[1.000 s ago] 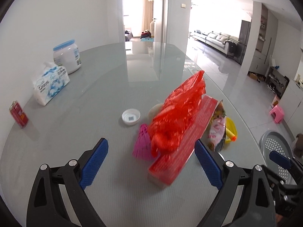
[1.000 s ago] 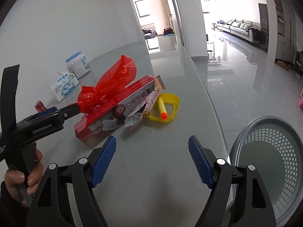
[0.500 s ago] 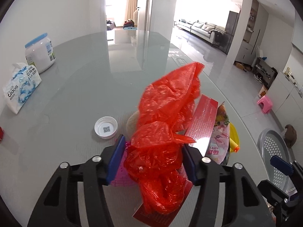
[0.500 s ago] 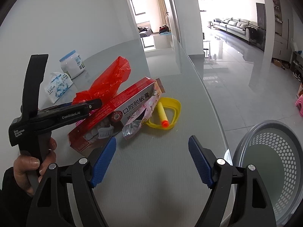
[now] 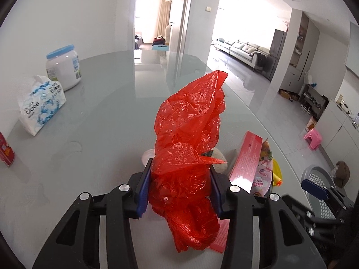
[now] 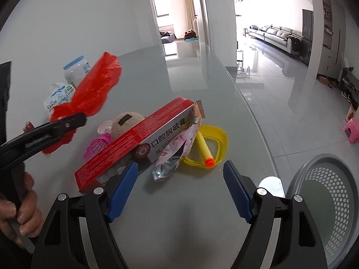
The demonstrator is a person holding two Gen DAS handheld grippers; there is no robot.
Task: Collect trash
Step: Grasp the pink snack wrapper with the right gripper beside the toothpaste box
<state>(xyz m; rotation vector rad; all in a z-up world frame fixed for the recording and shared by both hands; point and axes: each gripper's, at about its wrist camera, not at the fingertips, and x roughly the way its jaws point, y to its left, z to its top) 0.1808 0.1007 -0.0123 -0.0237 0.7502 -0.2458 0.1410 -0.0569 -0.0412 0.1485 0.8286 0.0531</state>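
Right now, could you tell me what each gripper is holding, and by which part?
The left gripper, jaws closing, pinches the red plastic bag around its crumpled lower part. The right gripper is open and holds nothing.

Bright white-walled room [image 5: 67, 11], grey sofa [image 5: 244, 51]

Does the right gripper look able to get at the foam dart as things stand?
Probably yes. The right gripper is open and empty, and the foam dart lies exposed on the yellow lid ahead of it, with bare table between. The snack wrapper sits close beside it.
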